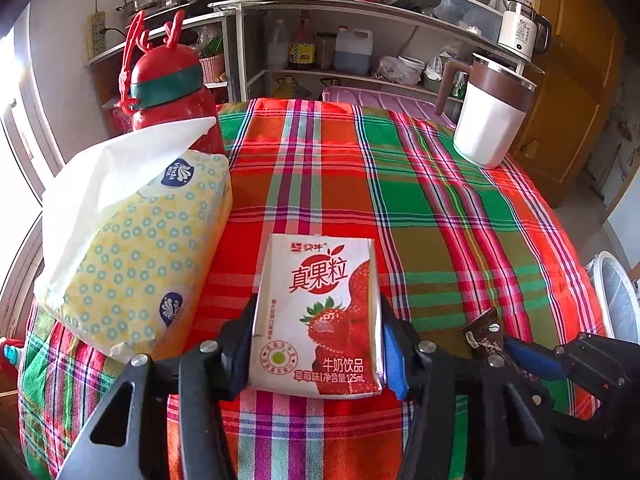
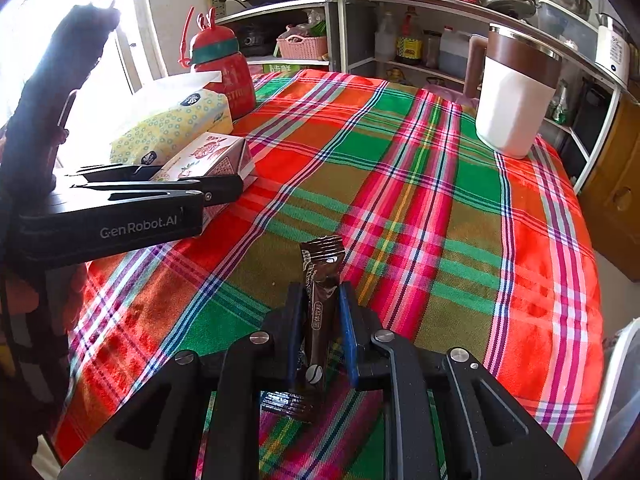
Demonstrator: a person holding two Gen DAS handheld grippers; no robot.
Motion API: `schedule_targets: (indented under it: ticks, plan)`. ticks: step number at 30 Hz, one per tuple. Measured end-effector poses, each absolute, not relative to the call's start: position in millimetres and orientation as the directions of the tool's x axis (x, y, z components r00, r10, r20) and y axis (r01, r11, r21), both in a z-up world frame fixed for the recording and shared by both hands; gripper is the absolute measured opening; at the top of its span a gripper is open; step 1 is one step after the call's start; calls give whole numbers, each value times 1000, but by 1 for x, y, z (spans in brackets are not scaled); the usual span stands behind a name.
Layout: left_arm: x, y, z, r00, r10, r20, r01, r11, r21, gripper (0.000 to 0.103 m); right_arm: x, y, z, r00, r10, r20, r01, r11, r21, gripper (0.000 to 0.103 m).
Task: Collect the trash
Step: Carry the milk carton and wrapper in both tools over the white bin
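Observation:
A small strawberry milk carton (image 1: 320, 320) lies on the plaid tablecloth (image 1: 360, 180) near its front left. My left gripper (image 1: 319, 308) is shut on it, one pad against each long side. From the right wrist view the same carton (image 2: 208, 156) sits between the left gripper's (image 2: 224, 184) black fingers. My right gripper (image 2: 321, 292) is shut on a thin brown coffee sachet (image 2: 320, 276), which stands upright between the blue pads just above the cloth. The sachet (image 1: 482, 332) and the right gripper (image 1: 516, 350) also show at the lower right of the left wrist view.
A yellow tissue pack (image 1: 140, 248) lies left of the carton, with a red bottle (image 1: 172, 92) behind it. A white and brown mug (image 1: 492, 120) stands at the far right of the table. A white-rimmed bin (image 1: 616, 300) sits off the right edge. Kitchen shelves line the back.

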State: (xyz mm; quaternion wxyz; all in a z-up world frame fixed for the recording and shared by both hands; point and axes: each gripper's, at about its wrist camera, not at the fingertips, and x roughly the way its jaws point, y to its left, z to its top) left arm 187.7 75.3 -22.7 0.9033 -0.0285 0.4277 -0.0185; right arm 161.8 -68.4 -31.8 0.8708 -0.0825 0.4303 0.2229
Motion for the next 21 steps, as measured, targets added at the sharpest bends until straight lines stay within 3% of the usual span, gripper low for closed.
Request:
schedule_targets:
  ticks: [21]
  plan:
    - [130,-12,40,714,-169,-679,178,982,-57,55,118,-163,23,666,244,-705,-279,958,68,19]
